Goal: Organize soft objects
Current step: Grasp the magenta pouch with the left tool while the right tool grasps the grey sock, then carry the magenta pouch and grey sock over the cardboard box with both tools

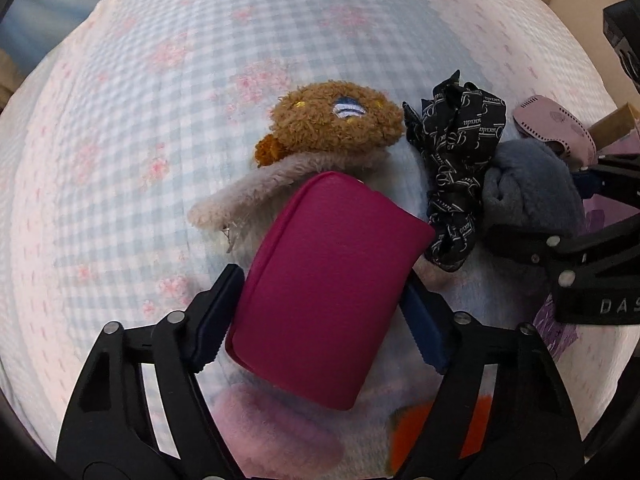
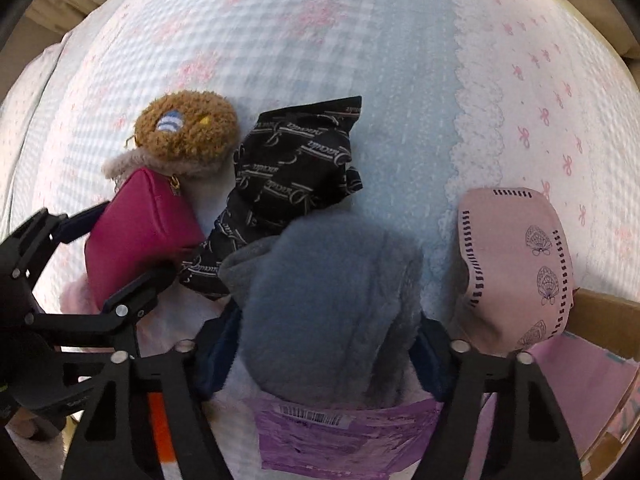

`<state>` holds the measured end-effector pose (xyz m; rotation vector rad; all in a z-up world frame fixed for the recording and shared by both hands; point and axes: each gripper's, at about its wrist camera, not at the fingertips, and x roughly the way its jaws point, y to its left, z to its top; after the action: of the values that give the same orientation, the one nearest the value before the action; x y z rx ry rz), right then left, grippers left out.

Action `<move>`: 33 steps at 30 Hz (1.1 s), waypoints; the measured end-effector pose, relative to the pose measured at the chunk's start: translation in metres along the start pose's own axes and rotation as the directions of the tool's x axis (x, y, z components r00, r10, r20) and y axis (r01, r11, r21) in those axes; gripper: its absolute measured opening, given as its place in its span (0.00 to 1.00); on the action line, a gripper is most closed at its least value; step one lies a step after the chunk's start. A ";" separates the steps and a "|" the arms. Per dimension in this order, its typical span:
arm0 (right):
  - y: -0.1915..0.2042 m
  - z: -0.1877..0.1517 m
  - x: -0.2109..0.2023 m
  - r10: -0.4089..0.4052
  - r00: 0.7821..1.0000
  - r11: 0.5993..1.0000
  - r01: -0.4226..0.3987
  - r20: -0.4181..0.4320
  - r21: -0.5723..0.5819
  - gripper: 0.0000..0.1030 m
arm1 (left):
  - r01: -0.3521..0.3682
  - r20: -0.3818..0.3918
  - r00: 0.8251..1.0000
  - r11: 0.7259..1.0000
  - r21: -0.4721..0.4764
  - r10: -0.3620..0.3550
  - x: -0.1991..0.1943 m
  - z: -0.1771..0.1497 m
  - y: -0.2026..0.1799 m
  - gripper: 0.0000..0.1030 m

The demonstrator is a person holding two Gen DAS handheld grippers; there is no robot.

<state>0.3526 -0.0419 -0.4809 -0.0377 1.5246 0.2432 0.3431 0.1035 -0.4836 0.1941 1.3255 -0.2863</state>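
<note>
My left gripper (image 1: pixel 320 312) is shut on a magenta pouch (image 1: pixel 328 292), its pads pressed against both sides; the pouch also shows in the right wrist view (image 2: pixel 140 232). A brown plush bear (image 1: pixel 336 120) with a beige collar lies just beyond the pouch on the bed. A black printed cloth (image 1: pixel 456 160) lies to its right. My right gripper (image 2: pixel 324 344) is shut on a grey-blue fleece bundle (image 2: pixel 332 304), which also shows in the left wrist view (image 1: pixel 528 188). A pink face mask (image 2: pixel 516 268) lies to the right of the fleece.
All lie on a bed with a blue-and-white checked quilt (image 1: pixel 160 100) with pink bows. A purple packet with a barcode (image 2: pixel 344 436) lies under the fleece. A cardboard box edge (image 2: pixel 612 320) stands at the right. Pink and orange soft items (image 1: pixel 280 428) lie near me.
</note>
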 end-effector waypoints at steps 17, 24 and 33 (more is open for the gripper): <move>-0.023 -0.026 -0.069 0.015 0.990 0.996 -0.027 0.140 0.083 0.42 | -0.020 0.094 0.995 1.000 -0.012 0.021 -0.068 -0.006 0.003 0.43; -0.012 -0.051 -0.131 0.005 0.972 0.994 -0.031 0.233 0.106 0.42 | 0.001 0.174 0.985 0.998 -0.062 0.010 -0.136 -0.019 0.009 0.42; 0.032 -0.093 -0.215 -0.010 0.941 0.989 -0.040 0.339 0.141 0.42 | 0.021 0.301 0.954 0.996 -0.084 0.005 -0.257 -0.030 -0.019 0.42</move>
<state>0.2493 -0.0560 -0.2687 0.1270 1.1944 0.1403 0.2537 0.1191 -0.2405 0.0678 1.0340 -0.2535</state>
